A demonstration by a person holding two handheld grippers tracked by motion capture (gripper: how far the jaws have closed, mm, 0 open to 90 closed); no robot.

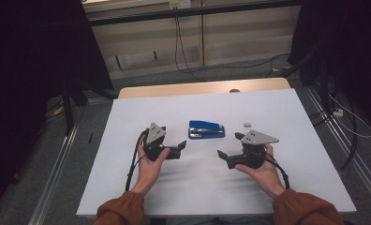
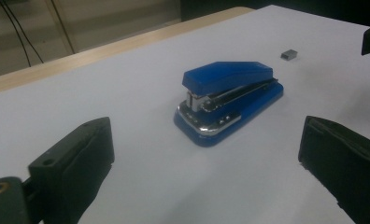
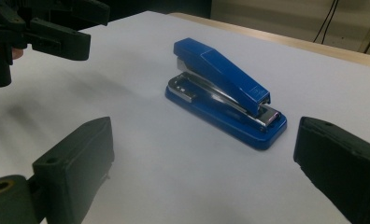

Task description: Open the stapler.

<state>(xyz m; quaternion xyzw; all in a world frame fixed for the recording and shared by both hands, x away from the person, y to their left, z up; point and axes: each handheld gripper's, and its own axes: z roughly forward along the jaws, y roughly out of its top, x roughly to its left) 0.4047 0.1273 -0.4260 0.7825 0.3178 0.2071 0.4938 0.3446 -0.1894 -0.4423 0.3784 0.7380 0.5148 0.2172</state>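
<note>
Orange sleeves [image 1: 120, 212] enter at six o'clock, each hand holding a tool above the white tabletop [image 1: 277, 112]. Left tool [image 1: 180, 148] sits at about eight o'clock from the blue stapler [image 1: 206, 130], jaws spread wide and released, gripping nothing. Right tool [image 1: 231, 145] sits at about four o'clock from it, jaws likewise parted and empty. Between them, toward twelve, the stapler lies flat and closed, untouched. At its three o'clock, near it, lies a small grey block of staples [image 1: 247, 125].

A lab: black curtains [image 1: 29, 56], loose cables [image 1: 181, 42] and floor rails [image 1: 57, 164] surround the table [image 1: 127, 187].
</note>
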